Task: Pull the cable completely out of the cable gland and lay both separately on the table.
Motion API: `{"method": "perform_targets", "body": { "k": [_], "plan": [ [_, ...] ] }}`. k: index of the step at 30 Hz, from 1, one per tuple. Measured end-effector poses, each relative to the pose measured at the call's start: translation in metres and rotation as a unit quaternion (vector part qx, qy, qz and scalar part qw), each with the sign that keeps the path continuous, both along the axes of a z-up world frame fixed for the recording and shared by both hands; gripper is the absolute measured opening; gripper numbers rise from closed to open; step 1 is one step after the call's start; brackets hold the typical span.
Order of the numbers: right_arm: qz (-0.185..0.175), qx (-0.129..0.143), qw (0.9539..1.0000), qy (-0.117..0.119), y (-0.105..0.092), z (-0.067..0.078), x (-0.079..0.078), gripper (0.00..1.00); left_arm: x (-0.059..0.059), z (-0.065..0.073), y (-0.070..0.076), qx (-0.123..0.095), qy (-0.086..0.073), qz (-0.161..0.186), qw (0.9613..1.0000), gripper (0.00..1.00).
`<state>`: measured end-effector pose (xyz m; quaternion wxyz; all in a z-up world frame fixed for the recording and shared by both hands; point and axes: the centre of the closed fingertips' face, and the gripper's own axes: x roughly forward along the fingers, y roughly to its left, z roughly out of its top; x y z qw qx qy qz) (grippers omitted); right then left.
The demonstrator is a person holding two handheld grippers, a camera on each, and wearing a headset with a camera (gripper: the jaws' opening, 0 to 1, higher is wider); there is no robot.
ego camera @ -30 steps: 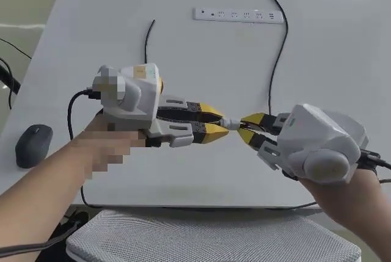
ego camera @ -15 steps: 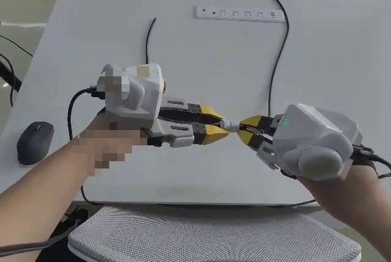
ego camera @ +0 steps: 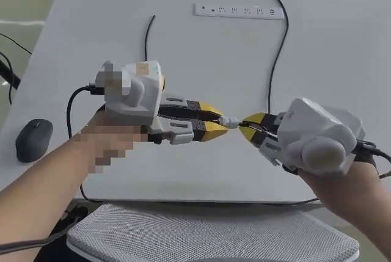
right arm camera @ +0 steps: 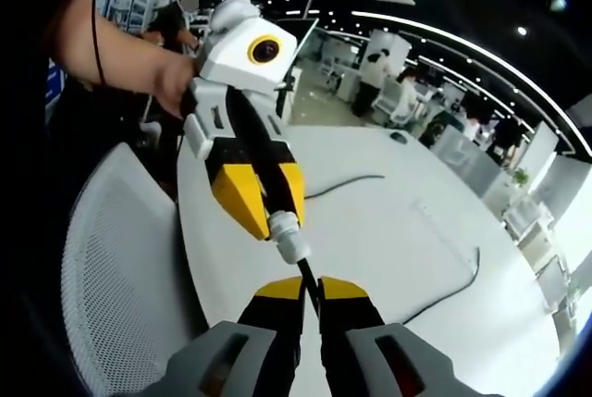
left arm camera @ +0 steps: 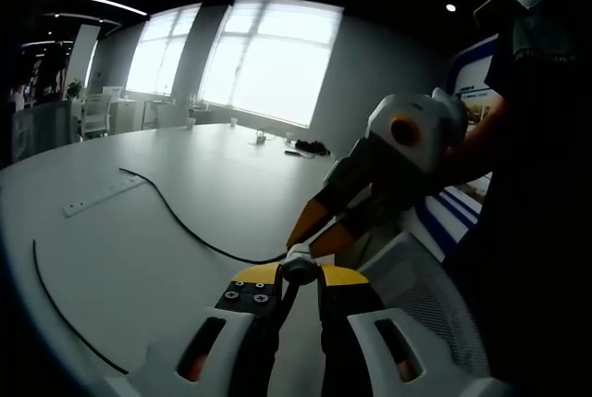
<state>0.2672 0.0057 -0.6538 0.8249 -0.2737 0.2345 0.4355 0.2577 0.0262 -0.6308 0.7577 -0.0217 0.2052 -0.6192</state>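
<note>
Over the table's near edge, my left gripper (ego camera: 221, 124) points right and is shut on a small white cable gland (ego camera: 231, 122). The gland (left arm camera: 298, 262) sits right at its yellow tips. My right gripper (ego camera: 247, 127) faces it from the right, shut on the thin black cable (right arm camera: 308, 279) just behind the gland (right arm camera: 289, 235). From there the cable (ego camera: 278, 54) trails away across the white table (ego camera: 342, 60) toward the far side. In the right gripper view the left gripper (right arm camera: 252, 195) stands above the gland.
A white power strip (ego camera: 239, 12) lies at the far side. A second short black cable (ego camera: 146, 37) lies far left of centre, and a dark mouse (ego camera: 33, 140) rests near the left edge. A grey mesh chair (ego camera: 208, 234) is just below the table edge.
The right gripper has drawn slightly to the right, so the gap between the two sets of tips is a little wider. Both stay shut.
</note>
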Motion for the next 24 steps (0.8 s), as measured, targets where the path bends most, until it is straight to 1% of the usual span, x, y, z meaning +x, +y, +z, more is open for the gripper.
{"method": "perform_targets", "body": {
  "k": [3, 9, 12, 14, 16, 18, 20, 22, 24],
  "plan": [
    [-0.012, 0.012, 0.9998, 0.01, -0.002, -0.002, 0.001, 0.0, 0.001, -0.001, -0.001, 0.001, 0.0, 0.002, 1.0, 0.15],
    [-0.024, 0.016, 0.9995, 0.015, -0.006, -0.007, 0.002, 0.0, 0.0, -0.003, -0.001, 0.002, 0.001, 0.004, 1.0, 0.15],
    [-0.038, 0.022, 0.9987, 0.025, -0.012, -0.01, 0.004, 0.0, 0.0, -0.002, 0.0, -0.001, 0.004, 0.007, 1.0, 0.15],
    [-0.05, 0.028, 0.9978, 0.032, -0.017, -0.013, 0.005, 0.0, 0.0, -0.001, 0.001, -0.004, 0.006, 0.009, 0.9999, 0.15],
    [-0.067, 0.033, 0.9964, 0.041, -0.024, -0.017, 0.007, 0.0, 0.001, 0.0, 0.001, -0.009, 0.011, 0.012, 0.9998, 0.15],
    [-0.074, 0.036, 0.9958, 0.039, -0.029, -0.019, 0.009, 0.0, 0.0, 0.002, 0.001, -0.012, 0.011, 0.014, 0.9998, 0.15],
    [-0.083, 0.033, 0.9949, 0.047, -0.033, -0.024, 0.008, 0.0, -0.001, 0.002, -0.001, -0.011, 0.009, 0.012, 0.9998, 0.15],
    [-0.097, 0.04, 0.9932, 0.052, -0.037, -0.028, 0.008, 0.0, -0.002, 0.003, -0.002, -0.012, 0.008, 0.011, 0.9998, 0.15],
    [-0.116, 0.04, 0.9907, 0.06, -0.043, -0.034, 0.01, 0.0, -0.003, 0.001, -0.004, -0.011, 0.01, 0.011, 0.9998, 0.15]
  ]
}}
